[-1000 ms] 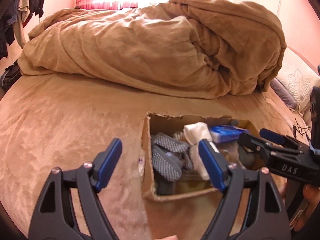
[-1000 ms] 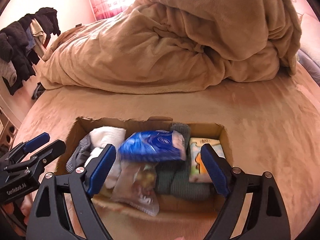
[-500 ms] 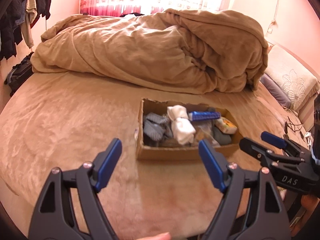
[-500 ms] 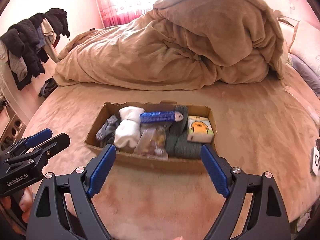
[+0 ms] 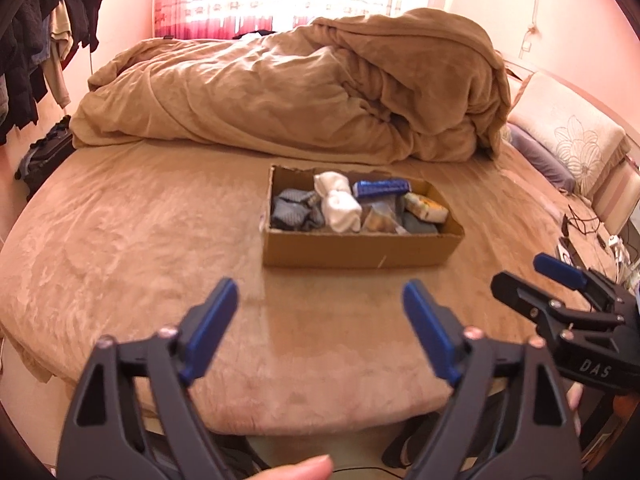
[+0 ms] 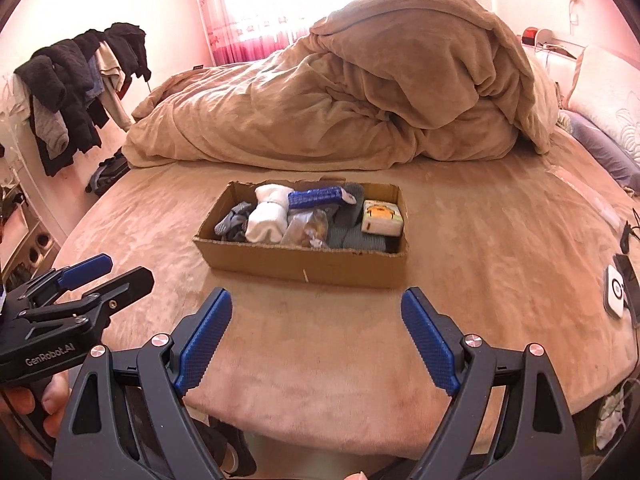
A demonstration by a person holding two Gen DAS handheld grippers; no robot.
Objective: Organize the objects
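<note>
A cardboard box [image 5: 352, 250] [image 6: 304, 266] sits on the bed. It holds grey patterned socks [image 5: 290, 212], white rolled socks [image 6: 268, 214], a blue packet [image 6: 316, 197], a clear snack bag [image 6: 308, 230], grey-green knitwear [image 6: 362, 240] and a small yellow-printed pack [image 6: 381, 217]. My left gripper [image 5: 320, 308] is open and empty, well short of the box near the bed's front edge. My right gripper [image 6: 316, 312] is open and empty at the same distance. Each gripper also shows in the other's view, the right one [image 5: 536, 280] and the left one [image 6: 116, 274].
A heaped tan duvet [image 6: 360, 96] fills the back of the bed. Pillows [image 5: 560, 148] lie at the right. Clothes hang on a rack [image 6: 76, 84] at the left. A white device [image 6: 614, 290] and cables lie at the bed's right edge.
Both grippers have pulled back from right over the box to the bed's front edge. The box and its contents have stayed put. Both grippers stay open.
</note>
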